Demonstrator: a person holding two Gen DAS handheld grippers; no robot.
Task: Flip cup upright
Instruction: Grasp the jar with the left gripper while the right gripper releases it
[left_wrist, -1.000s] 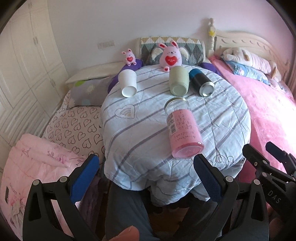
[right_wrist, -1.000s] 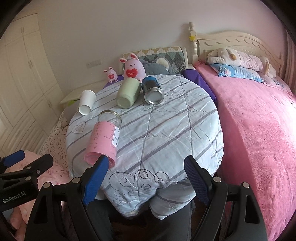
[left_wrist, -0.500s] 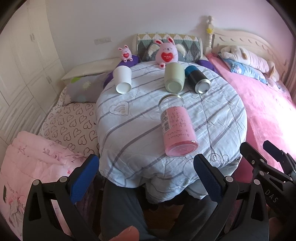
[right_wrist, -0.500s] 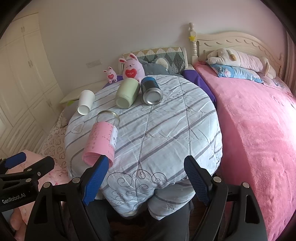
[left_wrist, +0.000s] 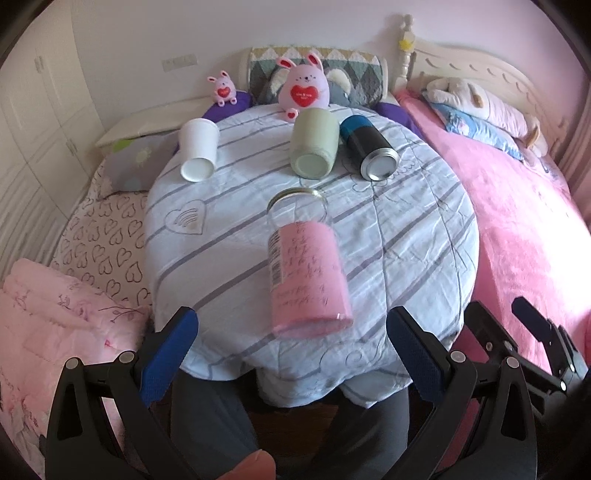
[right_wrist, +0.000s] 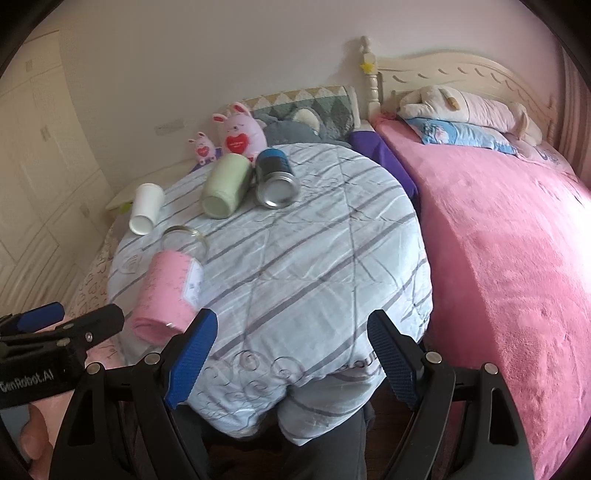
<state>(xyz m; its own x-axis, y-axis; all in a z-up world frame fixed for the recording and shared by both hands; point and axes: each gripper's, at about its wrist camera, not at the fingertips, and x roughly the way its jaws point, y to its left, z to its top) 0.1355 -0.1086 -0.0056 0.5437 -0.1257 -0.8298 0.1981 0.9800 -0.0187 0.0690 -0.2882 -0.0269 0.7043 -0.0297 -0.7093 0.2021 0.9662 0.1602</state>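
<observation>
Four cups lay on their sides on a round table (left_wrist: 229, 236) covered with a striped quilt. The glass cup (left_wrist: 304, 266) in a pink sleeve lay nearest the front edge, its open mouth toward the far edge and its base toward the grippers. Along the far edge lay a white cup (left_wrist: 198, 149) to the left, and a green cup (left_wrist: 314, 144) just beside a dark can (left_wrist: 369, 147) near the middle. Two plush rabbits (left_wrist: 303, 88) sat beyond the far edge.

The left gripper (left_wrist: 291, 354) hung before the front edge, jaws spread wide and holding nothing, the glass cup's base just ahead between its fingertips. The right gripper (right_wrist: 291, 354) hung likewise spread and empty off the front edge, the glass cup to its left.
</observation>
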